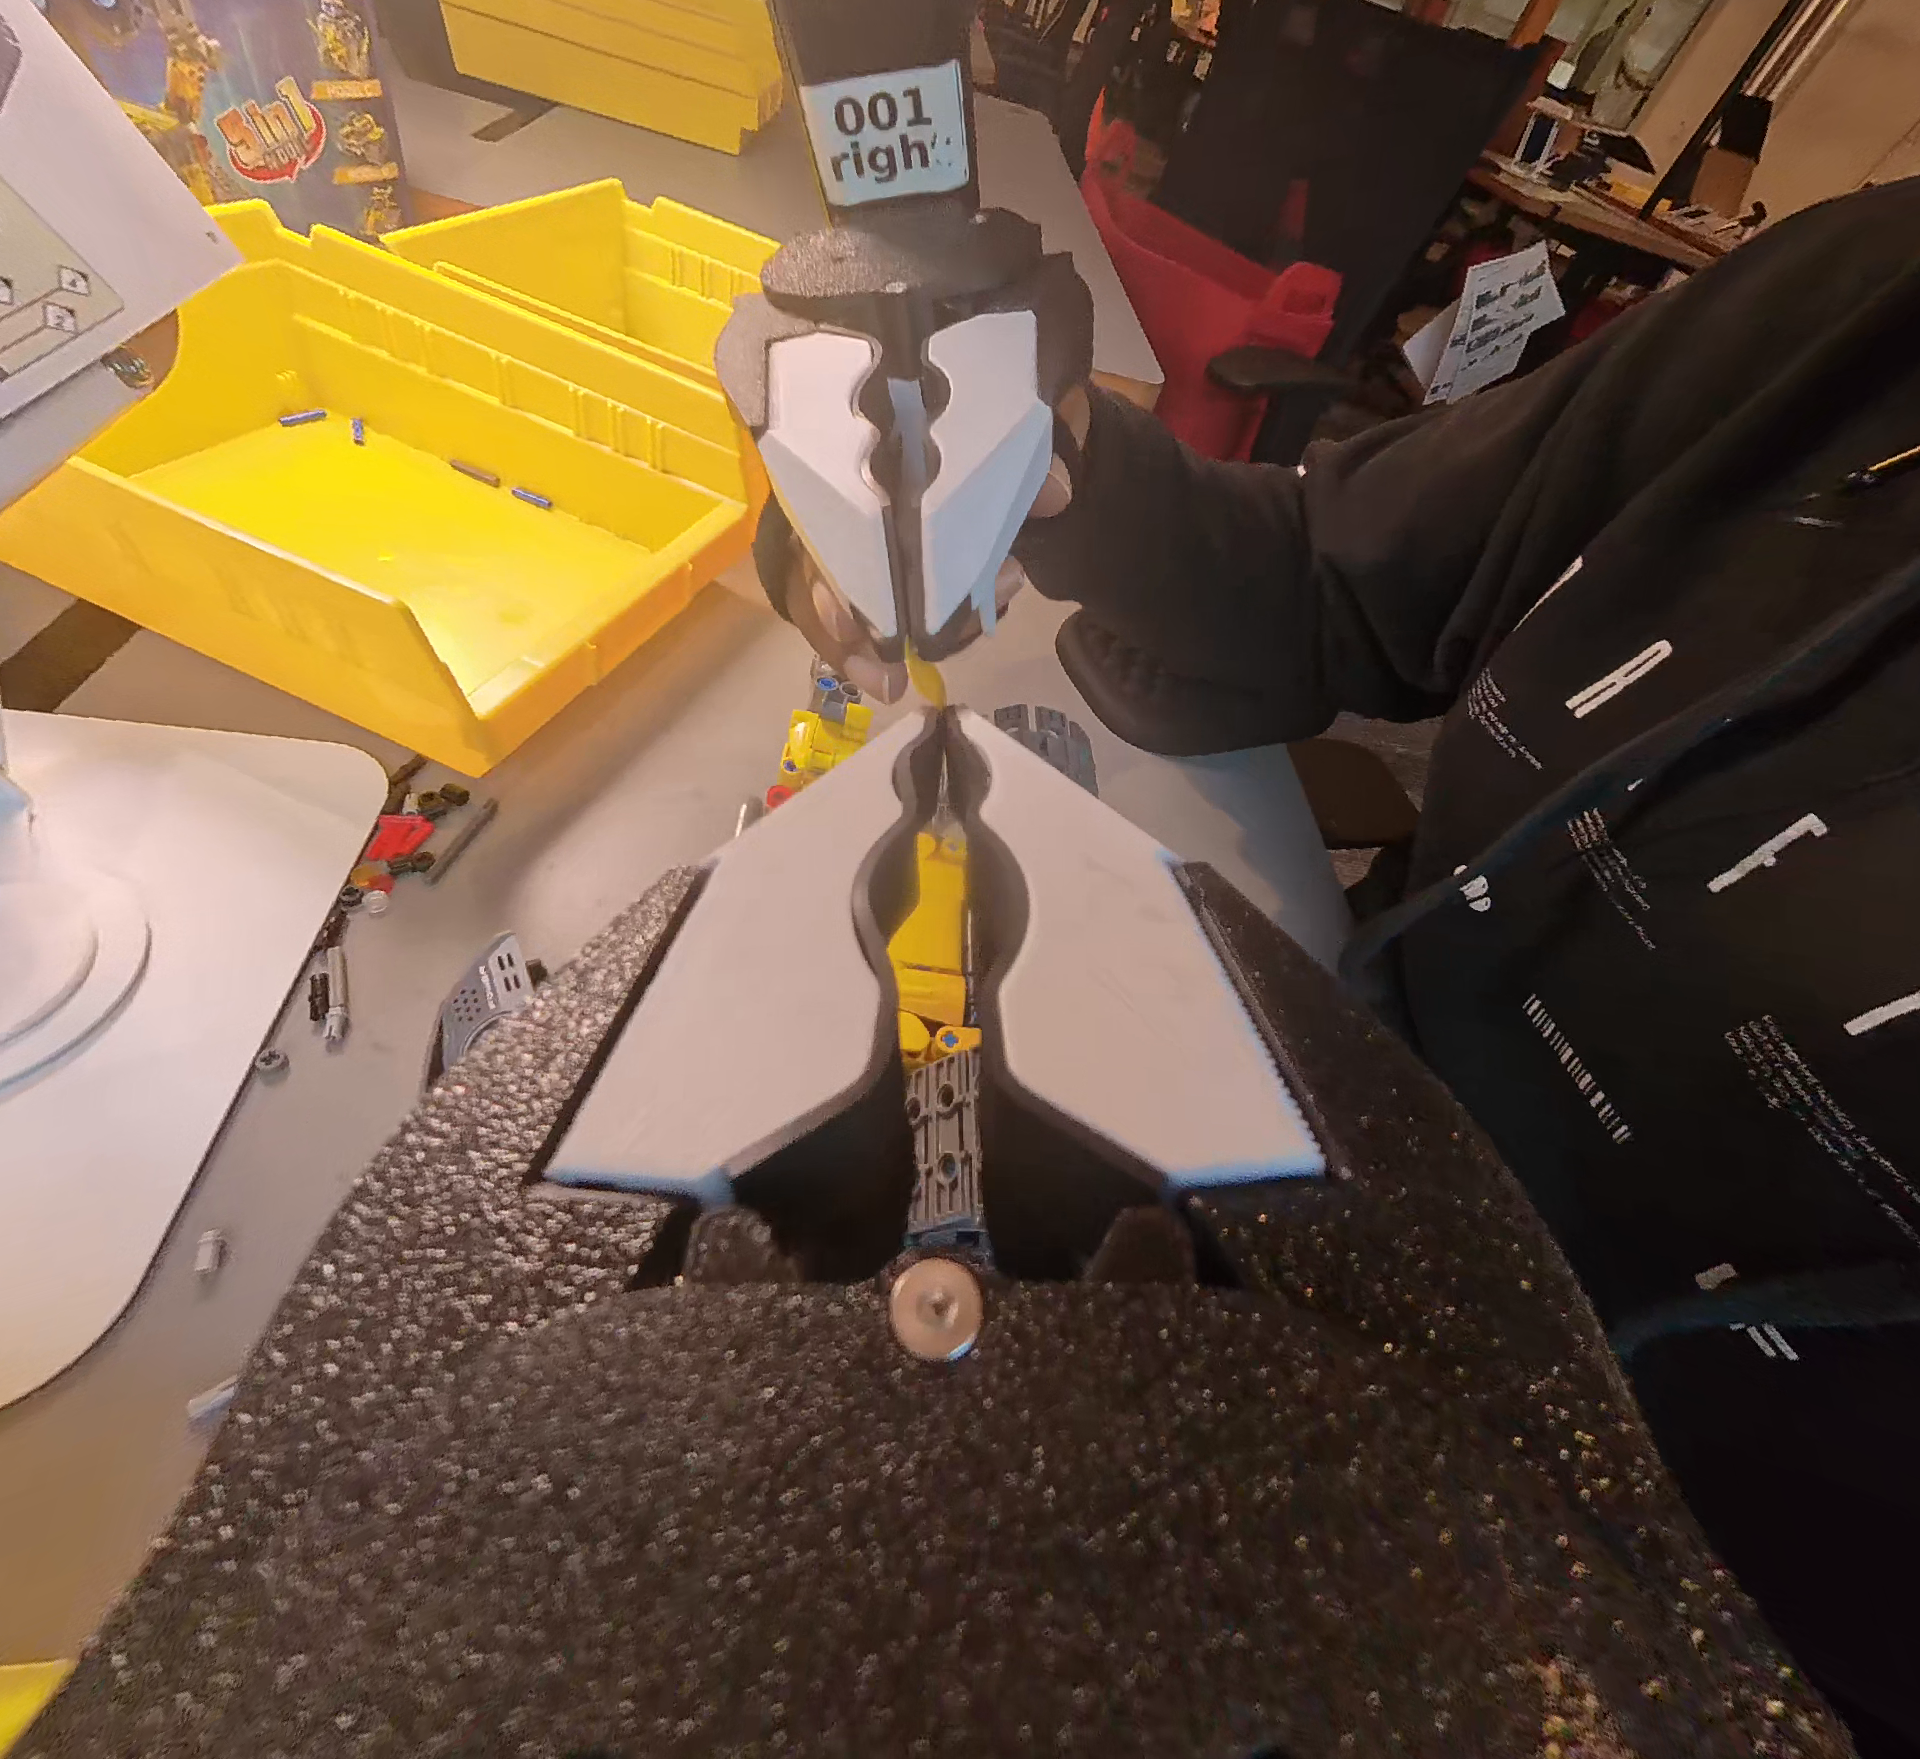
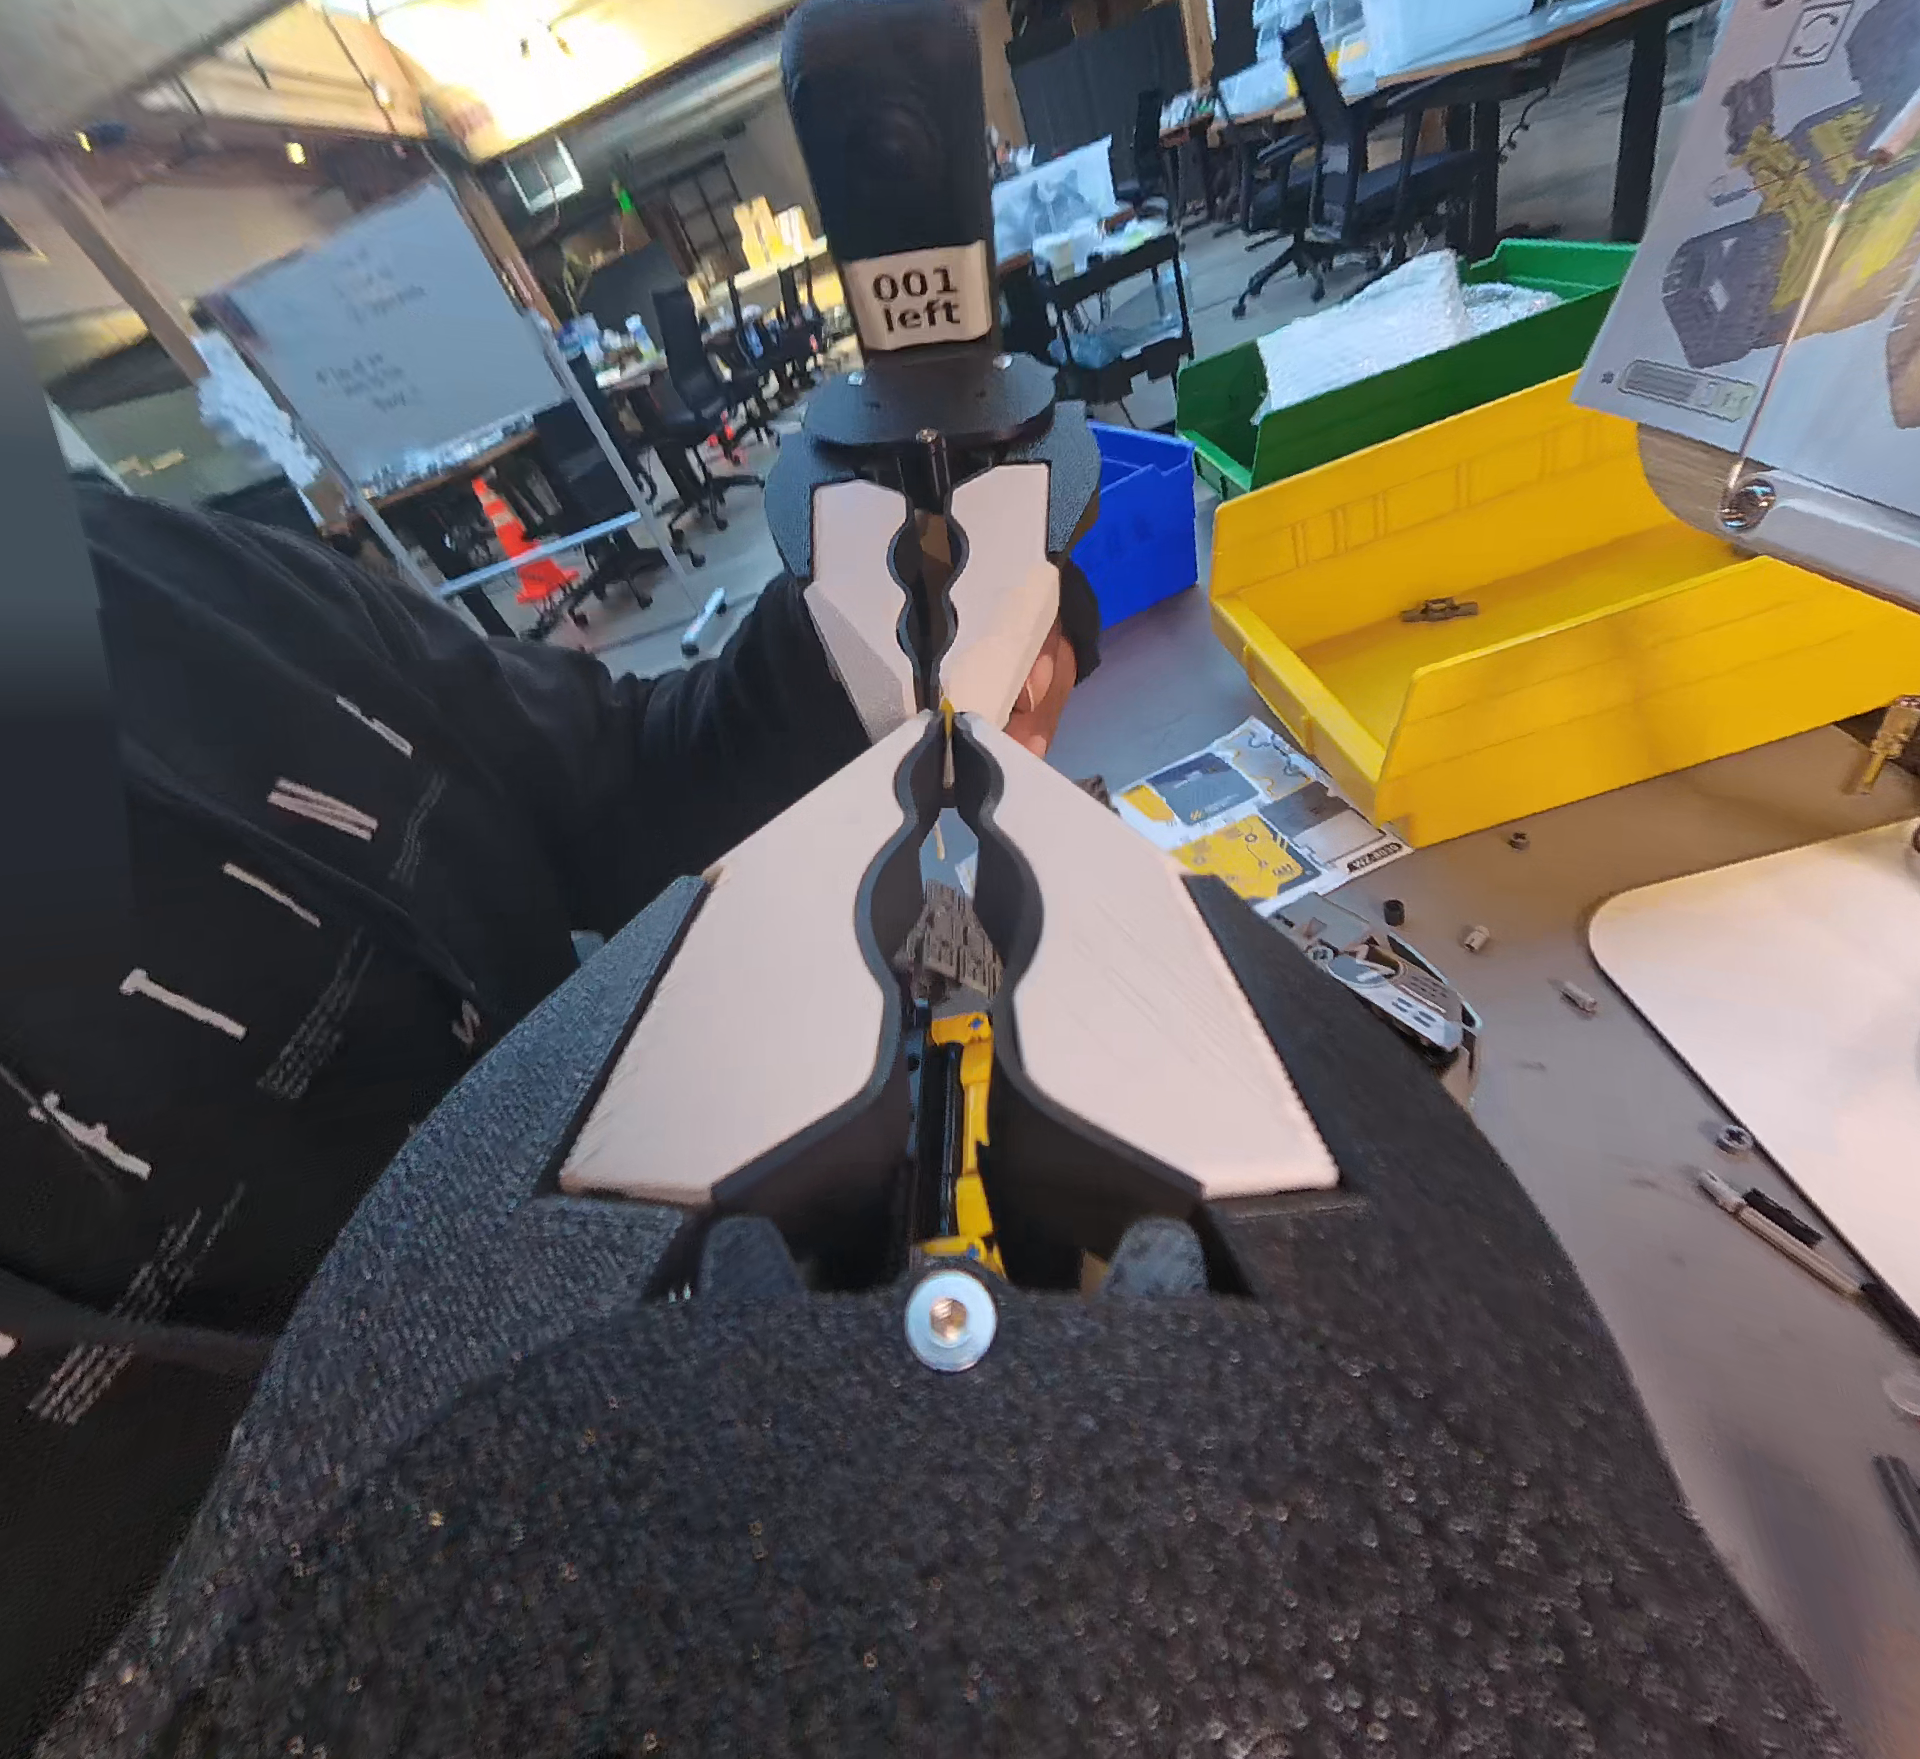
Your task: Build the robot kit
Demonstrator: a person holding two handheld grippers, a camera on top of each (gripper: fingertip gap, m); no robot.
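My two grippers meet tip to tip above the grey table (image 1: 623, 774). A small thin yellow piece (image 1: 923, 675) bridges the two sets of fingertips. My left gripper (image 1: 942, 722) is shut, and its tips pinch the lower end of the piece. My right gripper (image 1: 912, 644) points down at it, shut on the upper end. In the right wrist view the yellow piece (image 2: 944, 743) runs as a thin strip between my right gripper's (image 2: 945, 722) closed fingers and into the left gripper's (image 2: 932, 701) tips. A yellow and grey brick model (image 1: 930, 920) lies on the table below them.
Yellow bins (image 1: 364, 514) stand at the left, one holding a few small pins. Loose small parts (image 1: 405, 836) and a black tyre (image 1: 1049, 738) lie on the table. A sticker sheet (image 2: 1257, 826), a yellow bin (image 2: 1507, 649) and an instruction booklet on a stand (image 2: 1818, 151) are on the right. Less than 4 cm separates the two grippers' tips.
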